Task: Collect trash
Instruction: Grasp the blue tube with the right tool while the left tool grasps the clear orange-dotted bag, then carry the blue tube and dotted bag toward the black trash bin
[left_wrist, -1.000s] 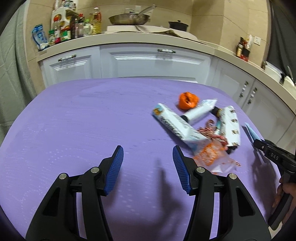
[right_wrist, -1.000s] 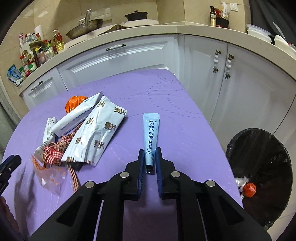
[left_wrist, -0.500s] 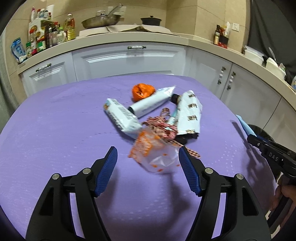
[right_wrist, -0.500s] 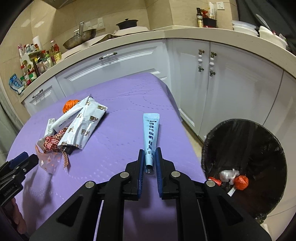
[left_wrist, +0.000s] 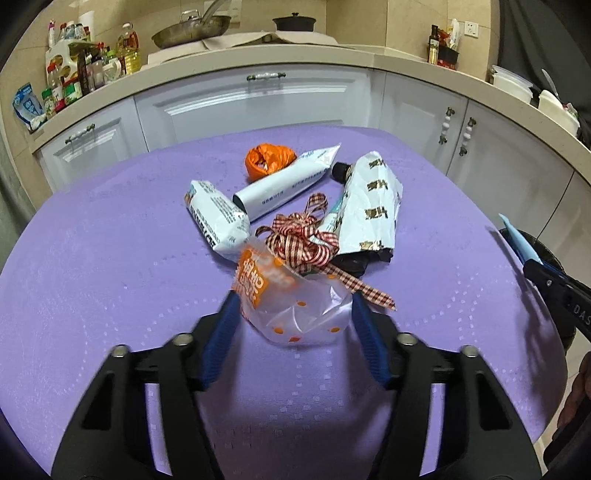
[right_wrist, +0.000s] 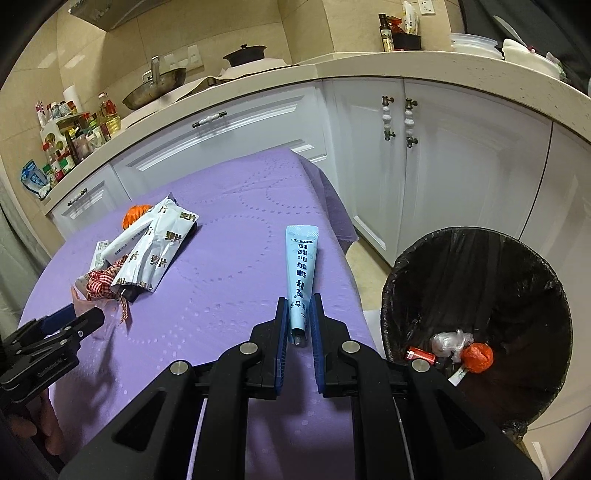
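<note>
On purple worktop (left_wrist: 92, 280), left gripper (left_wrist: 295, 325) jaws spread around clear bag (left_wrist: 295, 314); only right view shows bin (right_wrist: 476, 258), right gripper (right_wrist: 299, 325) pinching blue tube (right_wrist: 301, 266).

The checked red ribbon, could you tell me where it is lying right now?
In the left wrist view the checked red ribbon lies mid-pile, against the white gold-printed wrapper, just beyond the clear orange-printed bag.

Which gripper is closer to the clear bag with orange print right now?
Left. The left gripper has its open jaws on either side of the clear bag. The right gripper is off at the table's edge, shut on the blue tube.
</note>
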